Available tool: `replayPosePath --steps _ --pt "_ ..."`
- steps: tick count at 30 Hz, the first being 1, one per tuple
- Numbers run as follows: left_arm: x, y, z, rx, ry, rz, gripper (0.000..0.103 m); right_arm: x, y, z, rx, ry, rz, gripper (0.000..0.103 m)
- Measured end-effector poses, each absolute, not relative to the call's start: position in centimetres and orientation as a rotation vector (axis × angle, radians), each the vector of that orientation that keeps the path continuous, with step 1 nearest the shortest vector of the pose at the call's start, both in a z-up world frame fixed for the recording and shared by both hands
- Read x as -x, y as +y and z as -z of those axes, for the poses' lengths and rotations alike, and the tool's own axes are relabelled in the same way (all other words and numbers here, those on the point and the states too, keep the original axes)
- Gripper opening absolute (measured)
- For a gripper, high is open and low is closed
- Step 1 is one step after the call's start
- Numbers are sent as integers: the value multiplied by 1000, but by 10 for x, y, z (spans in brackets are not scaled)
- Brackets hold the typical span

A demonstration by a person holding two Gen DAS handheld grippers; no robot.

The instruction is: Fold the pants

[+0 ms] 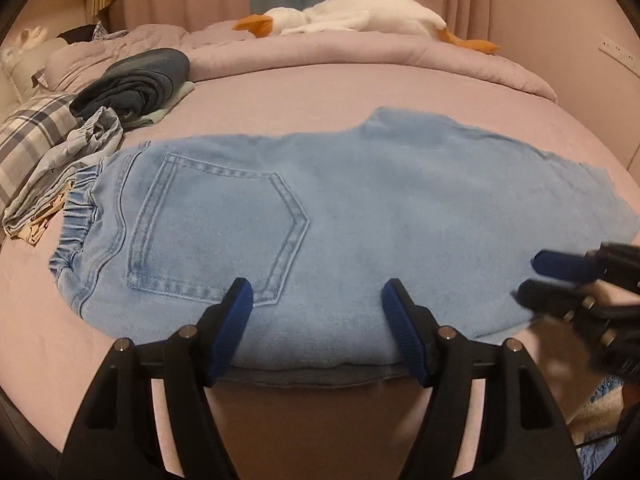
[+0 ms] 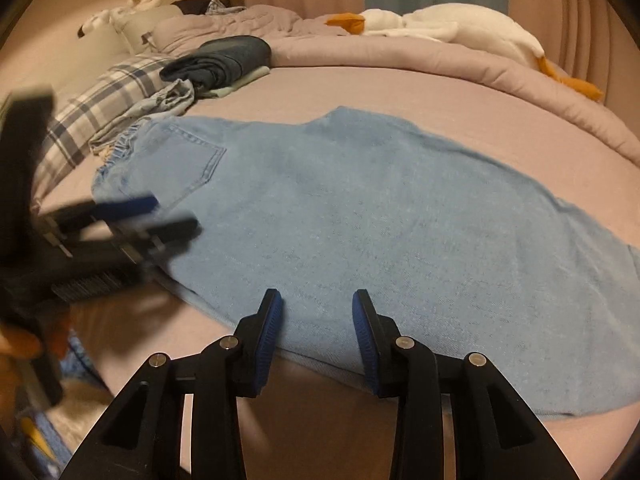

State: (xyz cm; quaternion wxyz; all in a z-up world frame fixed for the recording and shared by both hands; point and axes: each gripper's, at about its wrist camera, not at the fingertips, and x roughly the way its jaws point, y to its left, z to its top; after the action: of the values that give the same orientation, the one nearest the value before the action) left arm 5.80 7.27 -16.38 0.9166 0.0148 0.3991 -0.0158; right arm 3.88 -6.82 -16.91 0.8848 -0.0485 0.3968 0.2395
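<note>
Pants: I saw the light blue jeans (image 1: 360, 208) lying flat along the near edge of the bed (image 1: 280, 88), back pocket up, elastic waistband toward the pillow end.
Left hand-held gripper (image 1: 316, 300): my jaws stood apart over the jeans' near edge, pressing on nothing.
Right hand-held gripper (image 2: 318, 308): jaws parted less widely, empty, above the leg part.
Far side: folded dark clothes (image 1: 136, 84), a plush goose (image 1: 360, 16).

Faded matt denim pants (image 1: 360, 208), ribbed rubbery gripper pads (image 1: 236, 320), soft cotton-like bedsheet (image 1: 320, 88)
</note>
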Motion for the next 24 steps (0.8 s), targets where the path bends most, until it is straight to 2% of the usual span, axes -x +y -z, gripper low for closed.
replayPosePath --steps 6,11,13,17,24 --pt "-62 79 161 9 841 38 69 -40 -104 152 -15 797 -478 36" --pt "-59 71 164 2 835 30 74 -45 -119 157 -12 800 -393 37" --pt "-58 71 162 -1 836 26 74 -49 -118 174 7 872 -383 37" --pt "-53 68 154 11 819 -2 72 -38 -112 174 54 828 -391 38" --pt "-49 55 136 45 779 48 73 -39 -153 155 -112 806 -381 38"
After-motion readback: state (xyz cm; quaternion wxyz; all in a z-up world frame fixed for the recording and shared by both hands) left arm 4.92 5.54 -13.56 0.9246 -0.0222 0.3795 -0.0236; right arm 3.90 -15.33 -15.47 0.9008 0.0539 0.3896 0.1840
